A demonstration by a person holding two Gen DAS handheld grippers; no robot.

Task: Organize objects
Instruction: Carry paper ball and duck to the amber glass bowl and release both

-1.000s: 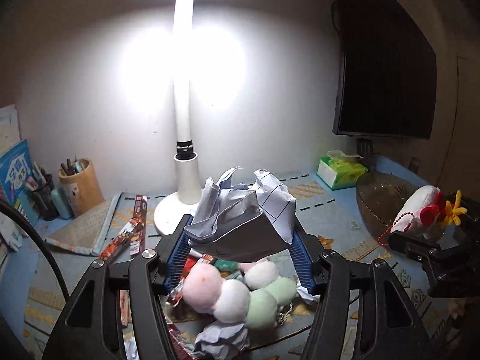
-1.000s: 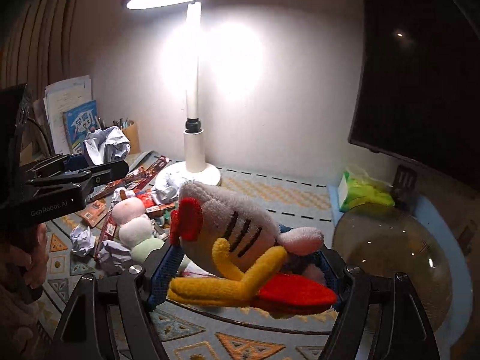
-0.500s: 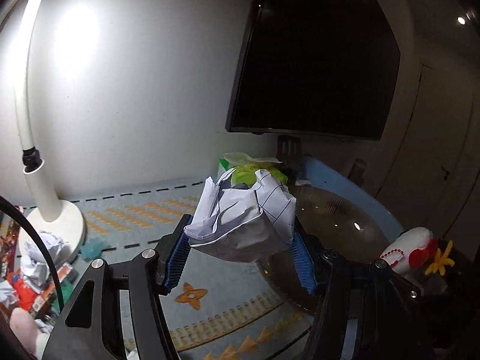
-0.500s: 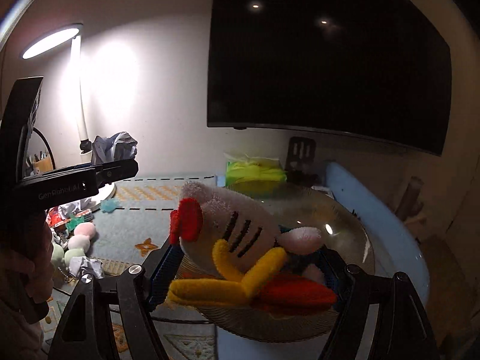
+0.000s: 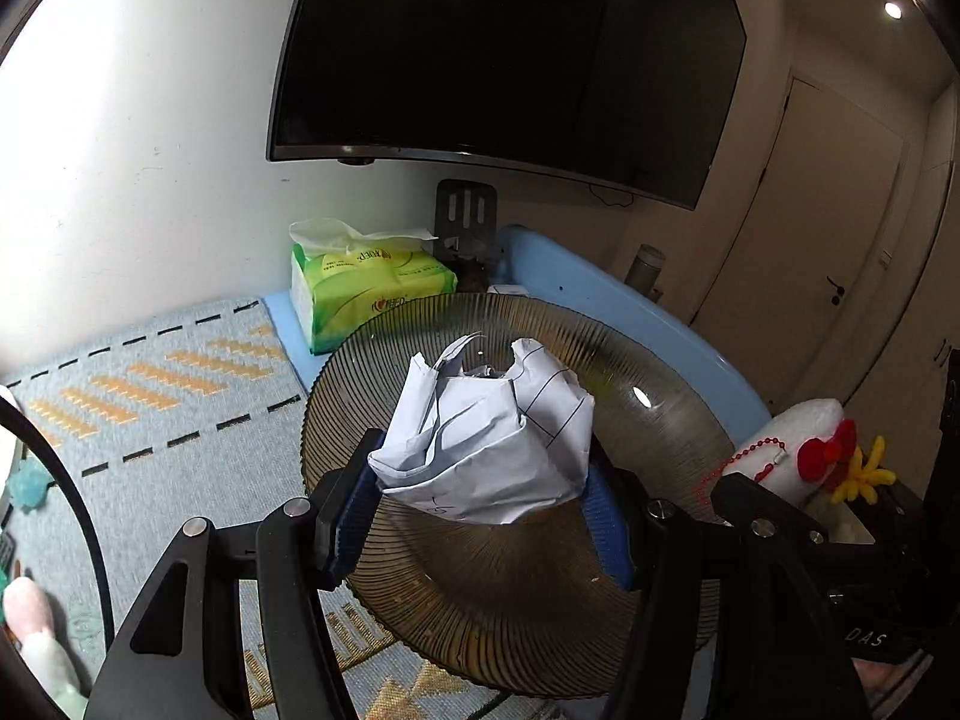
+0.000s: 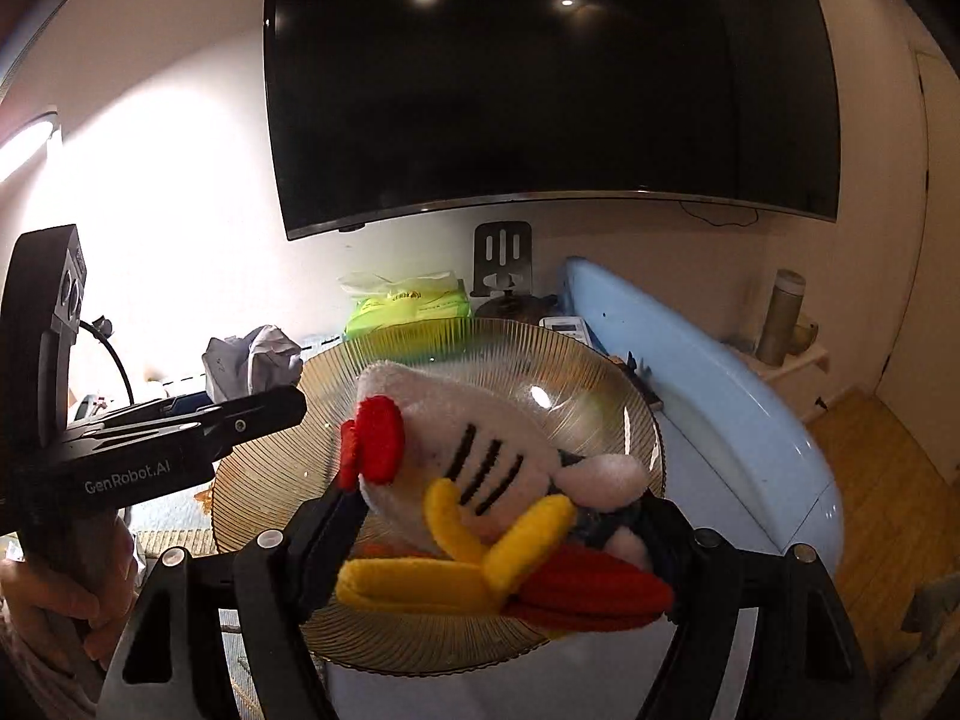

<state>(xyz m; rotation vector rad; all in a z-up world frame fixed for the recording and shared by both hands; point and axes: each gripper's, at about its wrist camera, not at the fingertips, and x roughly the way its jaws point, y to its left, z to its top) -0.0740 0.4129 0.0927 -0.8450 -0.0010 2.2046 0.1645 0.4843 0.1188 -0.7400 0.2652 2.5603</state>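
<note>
In the left wrist view, the left gripper (image 5: 483,501) was seen pinching a crumpled ball of white paper (image 5: 486,438) between its blue pads (image 5: 354,516), the paper bulging up above the jaws. The paper was held over a ribbed, amber glass plate (image 5: 540,612), clear of its surface, and the plate itself was set on a light blue table (image 5: 636,306) beside a woven blue mat (image 5: 162,384). A green tissue pack (image 5: 360,294) was placed just behind the plate's far rim, below a dark wall-mounted screen (image 5: 504,54). At the right edge of this view, part of a plush chicken (image 5: 810,444) with a red bead chain was caught. In the right wrist view, the right gripper (image 6: 498,534) was found clamped on the plush chicken (image 6: 474,480), its white body squeezed between the jaws and its yellow and red feet left hanging toward the camera. The toy was held above the same glass plate (image 6: 570,366), not resting on it. To the left, the left gripper (image 6: 180,426) with its paper ball (image 6: 252,360) was seen gripped by a hand (image 6: 54,600), over the plate's left rim. The tissue pack (image 6: 408,300) and the screen (image 6: 540,84) were visible behind.
</note>
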